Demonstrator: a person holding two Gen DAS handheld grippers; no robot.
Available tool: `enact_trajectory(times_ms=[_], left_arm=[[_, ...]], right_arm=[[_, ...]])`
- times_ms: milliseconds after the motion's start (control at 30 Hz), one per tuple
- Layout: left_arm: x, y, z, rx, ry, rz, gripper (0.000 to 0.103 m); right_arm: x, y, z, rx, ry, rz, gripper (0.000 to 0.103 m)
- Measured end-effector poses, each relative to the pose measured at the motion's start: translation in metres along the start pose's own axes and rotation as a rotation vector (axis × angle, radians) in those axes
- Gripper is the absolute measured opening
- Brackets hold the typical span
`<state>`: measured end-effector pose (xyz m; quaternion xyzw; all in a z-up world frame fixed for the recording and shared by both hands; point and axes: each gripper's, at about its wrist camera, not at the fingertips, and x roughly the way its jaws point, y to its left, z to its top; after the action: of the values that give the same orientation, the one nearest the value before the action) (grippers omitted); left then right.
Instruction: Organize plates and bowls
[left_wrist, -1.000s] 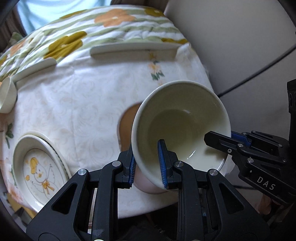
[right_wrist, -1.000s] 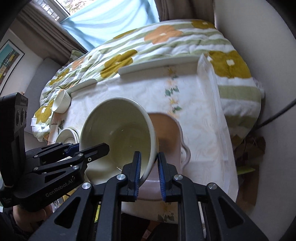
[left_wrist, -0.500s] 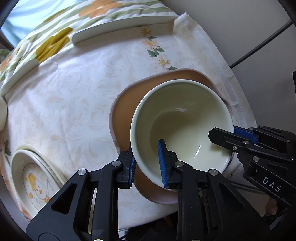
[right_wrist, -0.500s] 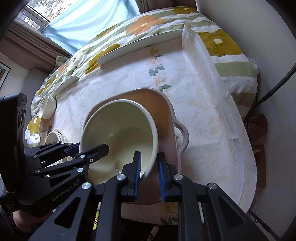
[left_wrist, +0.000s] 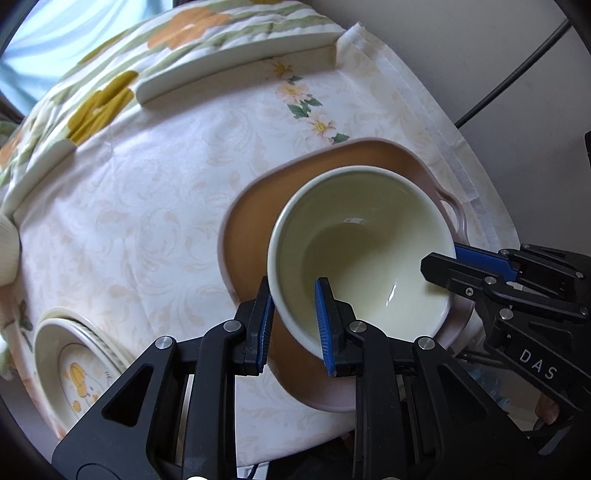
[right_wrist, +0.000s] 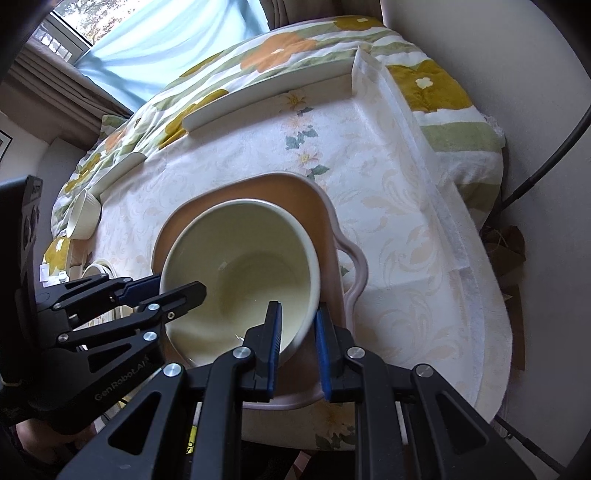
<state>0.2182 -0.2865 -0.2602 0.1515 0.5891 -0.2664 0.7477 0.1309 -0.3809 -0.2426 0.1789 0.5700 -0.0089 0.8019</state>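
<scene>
A large cream bowl (left_wrist: 365, 254) sits in a pink-brown handled dish (left_wrist: 258, 206) near the table's front right corner. My left gripper (left_wrist: 293, 321) straddles the bowl's near-left rim, one finger inside and one outside, with the jaws slightly apart around it. My right gripper (right_wrist: 297, 343) straddles the opposite rim of the same bowl (right_wrist: 240, 273) in the same way, above the dish (right_wrist: 325, 221). Each gripper shows in the other's view.
A stack of plates with a duck picture (left_wrist: 74, 362) lies at the front left. A small white cup (right_wrist: 85, 218) lies at the far left. Two long white trays (right_wrist: 266, 96) rest along the back edge. A wall and cable stand to the right.
Both grippers have lowered the bowl from a tilted position above the table into the pink-brown dish. The jaws have widened a little around its rim.
</scene>
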Motion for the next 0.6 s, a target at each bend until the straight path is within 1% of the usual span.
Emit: enact_trajectory(times_ms=[133, 333, 433, 500, 567, 600], left_arm=[[-0.002, -0.001, 0.001, 0.003, -0.005, 0.004, 0.019], [-0.012, 0.001, -0.001, -0.013, -0.022, 0.001, 0.019], [-0.021, 0.004, -0.005, -0.028, -0.046, -0.026, 0.02], [-0.032, 0.008, -0.008, -0.051, -0.077, -0.067, 0.02], [-0.04, 0.011, -0.009, -0.064, -0.096, -0.064, 0.02], [-0.043, 0.011, -0.009, -0.065, -0.102, -0.057, 0.022]], right_arm=[[-0.003, -0.001, 0.0, -0.007, -0.004, 0.0, 0.016], [-0.015, 0.0, -0.003, -0.022, -0.033, 0.003, 0.016], [-0.022, 0.004, -0.005, -0.044, -0.055, 0.003, 0.016], [-0.027, 0.006, -0.009, -0.068, -0.076, 0.014, 0.016], [-0.032, 0.009, -0.013, -0.104, -0.092, 0.019, 0.017], [-0.036, 0.011, -0.016, -0.122, -0.107, 0.021, 0.021]])
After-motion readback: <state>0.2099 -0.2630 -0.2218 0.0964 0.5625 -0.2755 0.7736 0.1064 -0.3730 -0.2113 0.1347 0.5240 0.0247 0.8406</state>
